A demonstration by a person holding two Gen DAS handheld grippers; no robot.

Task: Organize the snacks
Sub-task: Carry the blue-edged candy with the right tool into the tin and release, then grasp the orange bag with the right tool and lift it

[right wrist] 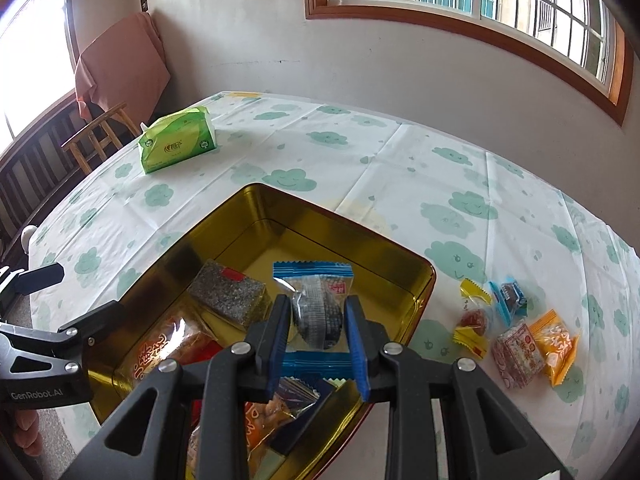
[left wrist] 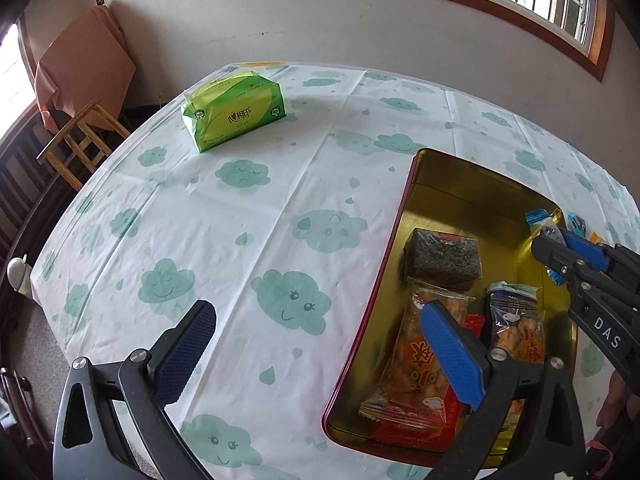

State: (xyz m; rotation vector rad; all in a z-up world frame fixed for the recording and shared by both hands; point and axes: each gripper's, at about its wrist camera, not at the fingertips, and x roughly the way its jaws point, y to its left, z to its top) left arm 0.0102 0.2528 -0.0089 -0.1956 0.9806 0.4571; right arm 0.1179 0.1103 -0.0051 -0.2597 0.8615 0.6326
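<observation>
Clamping my right fingers (right wrist: pixel 316 344) on the blue-wrapped dark snack (right wrist: pixel 316 312), its long axis toward twelve o'clock, I hold it over the gold tin (right wrist: pixel 256 200), open floor at eleven o'clock, while my left fingers (left wrist: pixel 320 356) are spread apart and empty.

The tin (right wrist: pixel 328 236) is seen to be metal, glossy gold inside with mirror-like walls. The snack packets (right wrist: pixel 516 356) are wrapped in shiny, crinkled clear and coloured plastic film. The tablecloth (left wrist: pixel 248 216) is thin, smooth and creased along fold lines. The tissue pack (left wrist: pixel 236 110) is covered in glossy plastic. The stool (left wrist: pixel 80 140) is bare wood. Dimpled blue pads (left wrist: pixel 452 356) are fitted on matt black plastic.
</observation>
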